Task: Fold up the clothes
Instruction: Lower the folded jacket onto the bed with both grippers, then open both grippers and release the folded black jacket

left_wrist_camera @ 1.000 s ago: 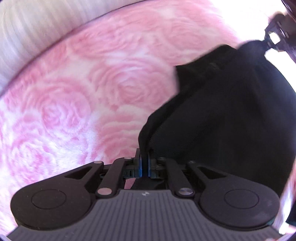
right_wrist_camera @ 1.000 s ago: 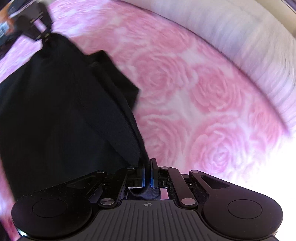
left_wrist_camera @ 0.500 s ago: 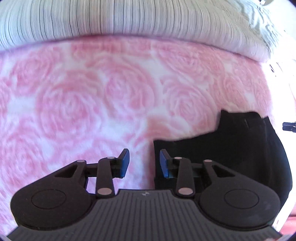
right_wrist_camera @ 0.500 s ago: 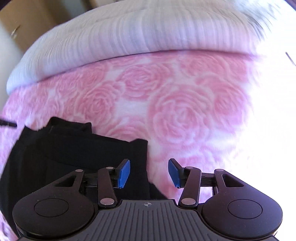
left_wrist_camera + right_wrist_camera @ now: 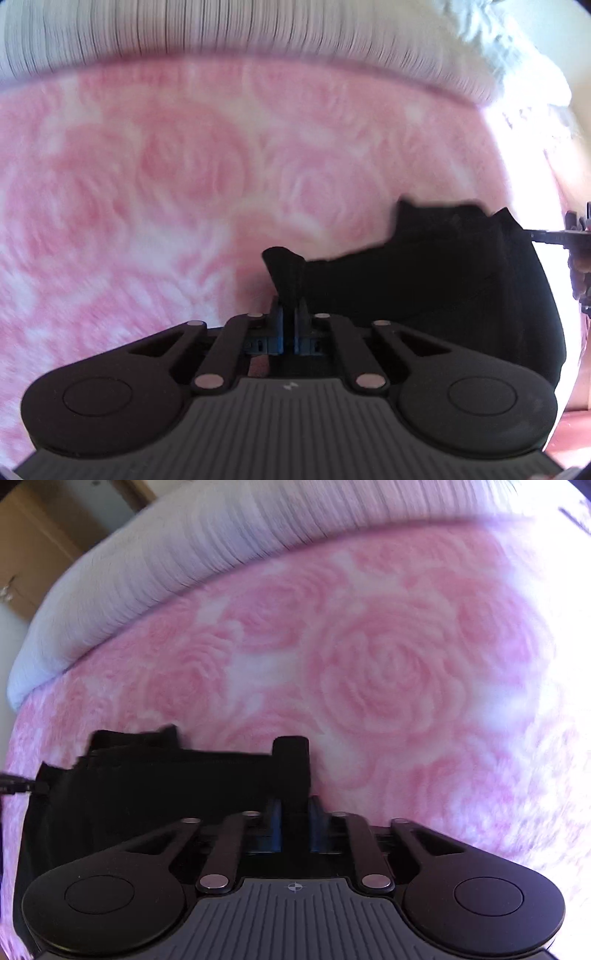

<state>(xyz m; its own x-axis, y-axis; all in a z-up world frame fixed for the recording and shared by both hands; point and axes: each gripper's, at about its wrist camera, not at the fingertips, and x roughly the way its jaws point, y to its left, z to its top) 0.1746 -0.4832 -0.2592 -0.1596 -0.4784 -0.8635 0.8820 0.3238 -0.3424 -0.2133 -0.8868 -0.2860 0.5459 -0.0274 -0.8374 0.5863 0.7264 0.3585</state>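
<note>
Your left tongs [image 5: 288, 314] pinched tight on near-left corner of black garment [image 5: 443, 280]; your right tongs [image 5: 295, 808] closing, garment's other near corner between blue pads [image 5: 274, 825], pads pressing cloth; garment lies folded flat on pink rose-print bed cover [image 5: 388, 672], both pinched corners bunched upward; striped white pillow [image 5: 258, 33] beyond, along far edge.

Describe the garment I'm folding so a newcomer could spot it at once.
Start from the pink rose-print blanket spread below the striped white bedding. On it lies the black garment, the only dark thing there. A corner is pinched in each of the left gripper and the closing right gripper.
</note>
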